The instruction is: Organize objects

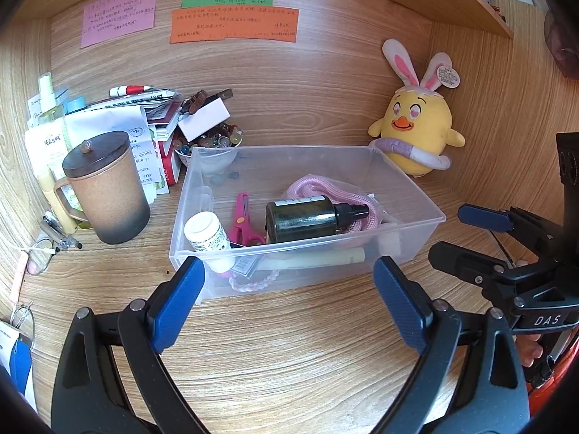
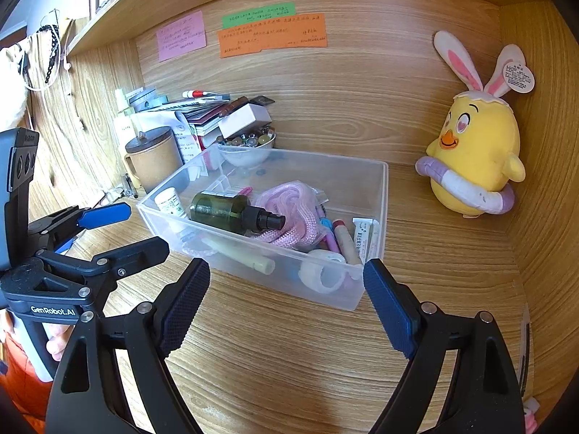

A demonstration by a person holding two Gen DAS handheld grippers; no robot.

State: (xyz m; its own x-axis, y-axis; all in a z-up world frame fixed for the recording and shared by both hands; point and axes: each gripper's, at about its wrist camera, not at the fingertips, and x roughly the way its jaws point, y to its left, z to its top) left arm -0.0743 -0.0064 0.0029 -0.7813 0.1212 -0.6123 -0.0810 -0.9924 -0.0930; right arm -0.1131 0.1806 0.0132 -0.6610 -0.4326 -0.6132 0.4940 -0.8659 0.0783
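Observation:
A clear plastic bin (image 1: 416,195) (image 2: 380,195) stands on the wooden desk. In it lie a dark green spray bottle (image 1: 300,217) (image 2: 220,209), pink rope (image 1: 307,190) (image 2: 289,199), pink scissors (image 1: 242,217), a white pill bottle (image 1: 206,233) (image 2: 168,200) and small tubes (image 2: 347,242). My left gripper (image 1: 289,282) is open just short of the bin's near wall, nothing between its blue pads. My right gripper (image 2: 286,289) is open too, empty, at the bin's near corner. Each gripper shows at the edge of the other's view.
A brown lidded mug (image 1: 108,188) (image 2: 155,155) stands left of the bin, with a pile of papers and boxes (image 1: 144,115) and a bowl of marbles (image 1: 213,141) behind. A yellow plush chick (image 1: 416,126) (image 2: 474,152) leans in the right corner. Glasses (image 1: 39,253) lie at the left.

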